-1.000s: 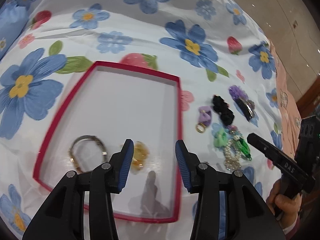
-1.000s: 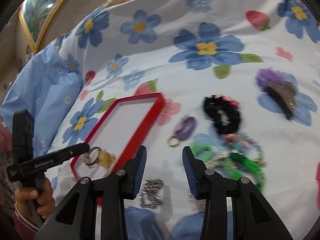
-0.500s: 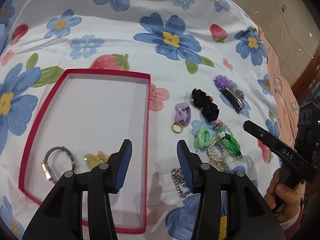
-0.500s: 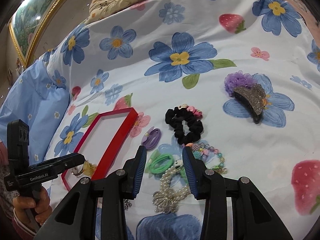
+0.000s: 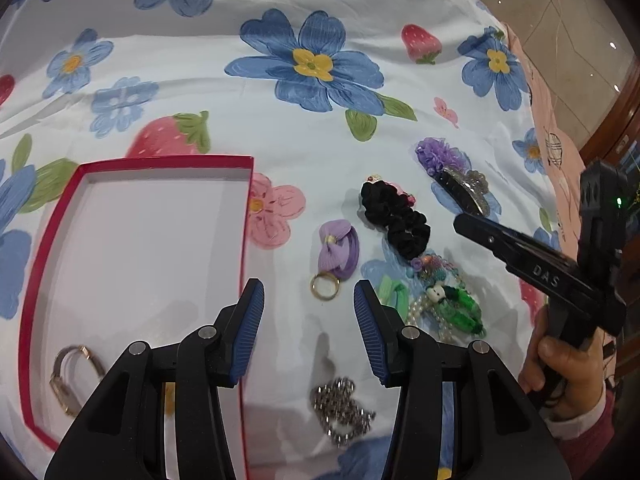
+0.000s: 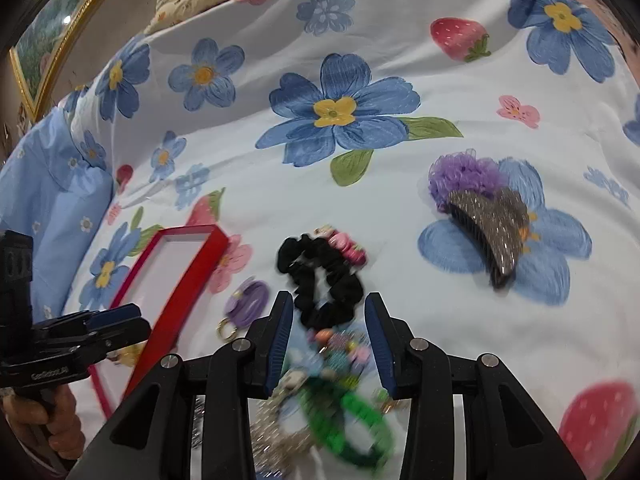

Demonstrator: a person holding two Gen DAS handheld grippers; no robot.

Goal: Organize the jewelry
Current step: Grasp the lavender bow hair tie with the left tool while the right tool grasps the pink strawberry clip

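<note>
While both tools hang above the bedspread, nothing is gripped; notes follow.

Surface: a bed under a flower-and-strawberry bedspread (image 5: 312, 128), soft and rumpled, so small pieces sit in shallow folds.

Left hand-held gripper (image 5: 308, 320): jaws spread wide, empty, poised over bare cloth just right of the box edge. Judged to be lining up on the loose pieces near it.

Right hand-held gripper (image 6: 326, 344): jaws spread wide, empty, hovering over the mixed pile, near end of the black scrunchie between its fingers in view.

Red box (image 5: 248, 216): shallow, white inside, left of the jewelry; likely the collecting place.

Already in box: metal watch (image 5: 70, 380) at the near left corner; something yellowish beside it, mostly hidden by the left tool.

Silver chain (image 5: 340, 408): bunched, glittering links, near edge, closest to the left jaws; probably the easiest next pick.

Gold ring (image 5: 325, 289): thin hoop touching the lilac hair tie (image 5: 338, 250).

Black scrunchie (image 6: 320, 276): ruffled loop, pink charm at its far end.

Bead pile (image 5: 444, 300): pearls, green ties and coloured beads tangled together; likely to lift as a clump.

Glitter claw clip (image 6: 490, 224): far right, resting against a purple mesh puff (image 6: 460, 176).
</note>
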